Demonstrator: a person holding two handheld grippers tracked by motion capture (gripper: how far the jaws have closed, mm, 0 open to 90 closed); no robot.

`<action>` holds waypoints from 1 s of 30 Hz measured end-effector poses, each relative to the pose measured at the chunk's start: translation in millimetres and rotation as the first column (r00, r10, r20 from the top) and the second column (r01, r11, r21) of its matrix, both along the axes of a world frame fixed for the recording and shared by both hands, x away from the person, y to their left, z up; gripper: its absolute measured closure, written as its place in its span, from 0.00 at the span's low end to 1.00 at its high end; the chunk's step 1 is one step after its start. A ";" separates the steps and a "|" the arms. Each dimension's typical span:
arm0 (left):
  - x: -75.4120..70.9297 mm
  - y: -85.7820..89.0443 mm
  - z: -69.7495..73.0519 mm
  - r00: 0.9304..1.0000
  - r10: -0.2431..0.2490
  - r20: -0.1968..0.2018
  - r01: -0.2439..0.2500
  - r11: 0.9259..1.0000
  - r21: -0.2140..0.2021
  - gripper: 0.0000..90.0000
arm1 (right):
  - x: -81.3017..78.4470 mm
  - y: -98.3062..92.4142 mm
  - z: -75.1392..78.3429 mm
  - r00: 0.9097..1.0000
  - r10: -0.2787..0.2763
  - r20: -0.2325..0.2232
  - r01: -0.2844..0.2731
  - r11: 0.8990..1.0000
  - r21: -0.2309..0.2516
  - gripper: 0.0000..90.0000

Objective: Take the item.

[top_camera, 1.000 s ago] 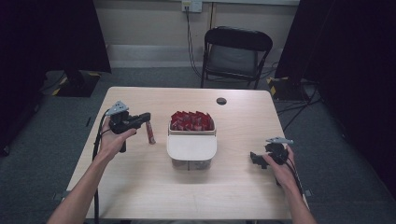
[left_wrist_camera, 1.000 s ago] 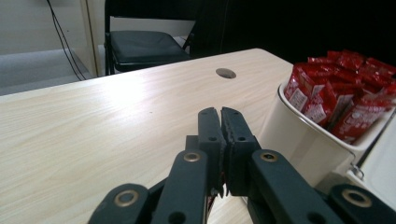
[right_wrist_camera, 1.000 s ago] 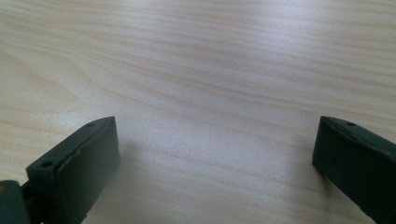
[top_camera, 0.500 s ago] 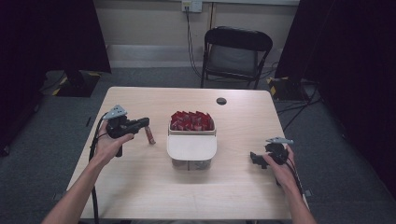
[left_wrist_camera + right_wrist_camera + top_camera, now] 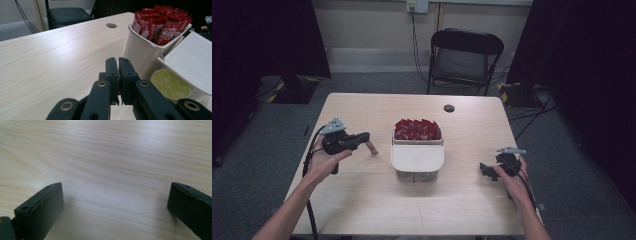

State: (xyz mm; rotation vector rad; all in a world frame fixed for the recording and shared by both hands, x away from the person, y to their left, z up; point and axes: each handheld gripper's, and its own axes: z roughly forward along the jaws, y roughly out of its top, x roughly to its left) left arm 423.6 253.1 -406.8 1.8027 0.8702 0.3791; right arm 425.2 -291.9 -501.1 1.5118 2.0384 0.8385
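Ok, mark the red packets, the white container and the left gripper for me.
red packets (image 5: 417, 129), high view, top of the bunch.
white container (image 5: 140, 53), left gripper view, its side wall.
left gripper (image 5: 371, 147), high view, at its closed tips.

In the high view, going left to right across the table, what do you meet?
Left claw holding a small packet → white container of red packets → right claw.

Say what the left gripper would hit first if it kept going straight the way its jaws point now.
Probably the white container of red packets: the left gripper, its jaws shut, points toward its near wall. Depth is unclear, and it could pass just beside it over the bare table.
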 end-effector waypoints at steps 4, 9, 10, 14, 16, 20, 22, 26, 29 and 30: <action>-6.1 -2.2 -8.7 1.000 -0.003 -0.008 0.003 1.000 0.025 0.96 | 0.0 0.0 0.0 1.000 0.000 0.000 0.000 1.000 0.000 0.00; -11.0 -3.7 -17.5 1.000 -0.013 -0.028 0.014 1.000 0.011 0.96 | 0.0 -0.1 0.0 1.000 0.001 0.000 -0.001 1.000 -0.001 0.00; -11.3 -4.5 -18.9 0.999 -0.017 -0.036 0.018 1.000 0.017 0.96 | 0.0 -0.1 0.0 1.000 0.001 0.000 -0.001 1.000 -0.001 0.00; -11.9 -5.7 -27.9 0.999 -0.010 -0.053 0.011 1.000 0.019 0.96 | 0.0 0.0 0.0 1.000 0.001 0.000 -0.001 1.000 -0.001 0.00; -12.8 -6.7 -32.0 0.999 -0.001 -0.043 0.003 0.999 0.048 0.97 | 0.0 -0.1 0.0 1.000 0.001 0.000 -0.001 1.000 -0.001 0.00; -13.1 -11.0 -37.7 0.998 -0.014 -0.061 0.017 0.999 0.046 0.97 | 0.0 0.0 0.0 1.000 0.000 0.000 0.000 1.000 0.000 0.00; -12.6 -13.5 -40.2 0.997 -0.022 -0.073 0.024 0.999 0.035 0.97 | 0.0 -0.1 0.0 1.000 0.001 0.000 -0.001 1.000 -0.001 0.00; -12.1 -18.9 -46.9 0.994 -0.033 -0.108 0.035 0.999 0.016 0.98 | 0.0 -0.1 0.0 1.000 0.001 0.000 -0.001 1.000 -0.001 0.00; -11.6 -22.2 -51.1 0.992 -0.041 -0.122 0.044 0.999 0.021 0.98 | 0.0 -0.1 0.0 1.000 0.001 0.000 -0.001 1.000 -0.001 0.00; -11.7 -23.5 -52.7 0.991 -0.040 -0.124 0.044 0.999 0.026 0.98 | 0.0 -0.1 0.0 1.000 0.001 0.000 -0.001 1.000 -0.001 0.00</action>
